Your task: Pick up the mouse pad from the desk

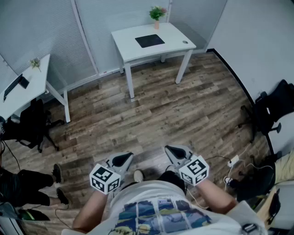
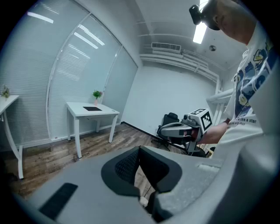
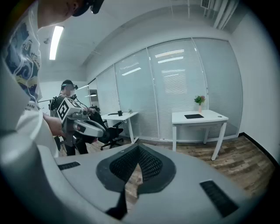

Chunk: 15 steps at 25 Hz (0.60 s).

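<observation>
Item: black mouse pad point(image 1: 149, 41), lying flat near the middle of a white desk point(image 1: 130, 51) at the far side of the room, well apart from both grippers. On the same desk: a potted plant point(image 1: 157, 13) at the back edge and a small round object point(image 1: 185, 42) near the right corner, too small to identify. Left gripper point(image 1: 123, 159): jaws together, nothing between them, held low before the person's torso. Right gripper point(image 1: 177, 152): jaws likewise together and empty, just beside the left. Between grippers and desk: a stretch of wood-plank floor point(image 1: 161, 112). To the left: a second white desk point(image 1: 33, 87) and a black office chair point(image 1: 31, 123) by it; another person's legs point(image 1: 28, 186) at the lower left edge. To the right: a black chair point(image 1: 271, 108) against the wall, with a white plug and cables point(image 1: 233, 161) on the floor near it. Behind the desks: glass partitions with blinds point(image 1: 41, 32).
</observation>
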Each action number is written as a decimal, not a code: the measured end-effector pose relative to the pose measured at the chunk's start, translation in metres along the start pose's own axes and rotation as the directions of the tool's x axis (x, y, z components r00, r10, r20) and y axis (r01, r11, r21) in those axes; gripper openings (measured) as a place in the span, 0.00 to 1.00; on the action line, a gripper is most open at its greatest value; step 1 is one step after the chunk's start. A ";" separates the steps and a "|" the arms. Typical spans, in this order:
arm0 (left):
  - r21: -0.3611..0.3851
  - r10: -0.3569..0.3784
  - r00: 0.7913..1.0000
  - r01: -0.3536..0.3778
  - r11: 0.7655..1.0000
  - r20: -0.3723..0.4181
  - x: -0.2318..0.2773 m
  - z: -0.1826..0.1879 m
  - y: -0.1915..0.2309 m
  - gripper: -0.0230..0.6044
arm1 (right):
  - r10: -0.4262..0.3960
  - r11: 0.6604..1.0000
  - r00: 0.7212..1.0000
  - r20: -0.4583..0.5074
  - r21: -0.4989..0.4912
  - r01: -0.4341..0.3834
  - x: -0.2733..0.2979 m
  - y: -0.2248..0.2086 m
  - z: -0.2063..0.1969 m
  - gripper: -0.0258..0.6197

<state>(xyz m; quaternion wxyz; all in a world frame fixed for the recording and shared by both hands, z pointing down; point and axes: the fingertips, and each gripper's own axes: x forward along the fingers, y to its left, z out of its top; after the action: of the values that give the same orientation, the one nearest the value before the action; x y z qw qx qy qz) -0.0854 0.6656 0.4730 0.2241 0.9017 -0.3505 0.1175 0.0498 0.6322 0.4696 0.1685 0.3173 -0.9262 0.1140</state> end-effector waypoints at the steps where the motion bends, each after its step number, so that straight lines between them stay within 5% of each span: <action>1: -0.003 0.000 1.000 0.000 1.000 0.000 -0.003 -0.002 0.002 0.04 | 0.006 1.000 1.000 -0.009 -0.009 -0.006 0.002 0.007 -0.002 0.04; 9: -0.024 -0.002 1.000 0.002 1.000 0.011 0.004 0.001 0.031 0.04 | 0.000 1.000 0.999 -0.053 0.009 0.000 0.017 0.006 -0.001 0.04; 15: -0.015 0.051 0.998 -0.051 0.999 0.028 0.040 0.028 0.066 0.04 | 0.038 0.999 0.999 0.009 0.010 -0.038 0.048 -0.033 0.016 0.05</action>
<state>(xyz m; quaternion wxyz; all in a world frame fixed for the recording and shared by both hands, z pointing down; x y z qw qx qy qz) -0.0998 0.5860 0.4849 0.2223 0.8925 -0.3772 0.1080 0.0316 0.5753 0.4770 0.1606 0.3010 -0.9323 0.1203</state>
